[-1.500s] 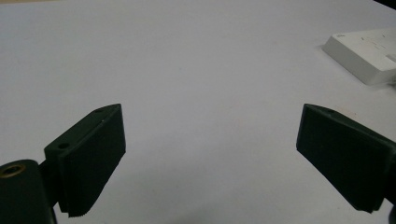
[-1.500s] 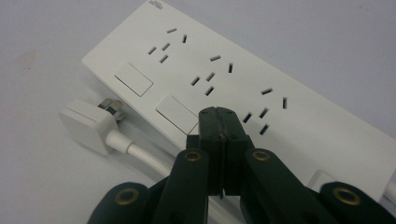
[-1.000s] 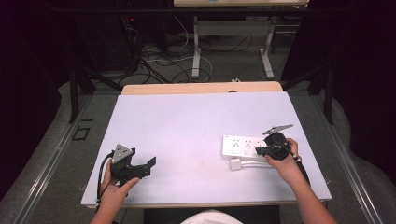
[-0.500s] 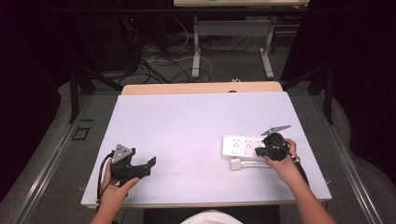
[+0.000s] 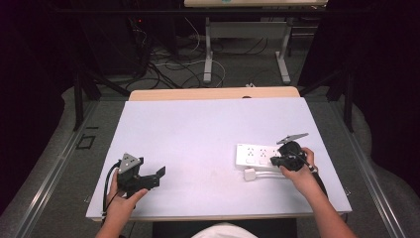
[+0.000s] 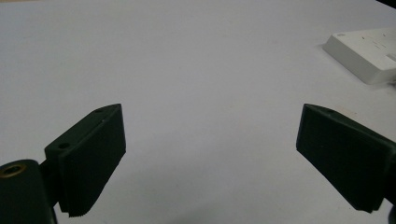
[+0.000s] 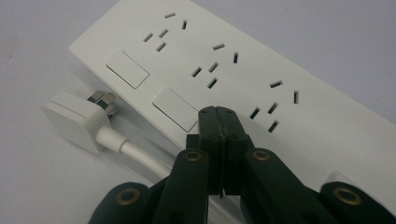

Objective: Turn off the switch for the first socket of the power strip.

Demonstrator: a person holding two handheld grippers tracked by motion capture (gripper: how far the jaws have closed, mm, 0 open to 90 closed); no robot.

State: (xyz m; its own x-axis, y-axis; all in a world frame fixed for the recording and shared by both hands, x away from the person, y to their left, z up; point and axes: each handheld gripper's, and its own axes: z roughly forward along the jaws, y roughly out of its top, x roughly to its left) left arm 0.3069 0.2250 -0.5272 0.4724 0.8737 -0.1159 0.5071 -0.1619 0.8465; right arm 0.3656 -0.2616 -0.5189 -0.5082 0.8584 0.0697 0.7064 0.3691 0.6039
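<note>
Power strip (image 7: pixel 243 65): rigid, light plastic, slick; grip across narrow sides. Plug (image 7: pixel 77 119) near-left (cable floppy). Right gripper (image 7: pixel 219 114) fully closed, empty; left gripper (image 6: pixel 210 154) wide open, empty.

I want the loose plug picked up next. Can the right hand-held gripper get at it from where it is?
Probably yes. The plug lies bare on the table beside the power strip, close to the right hand-held gripper; its shut jaws would have to open first.
</note>
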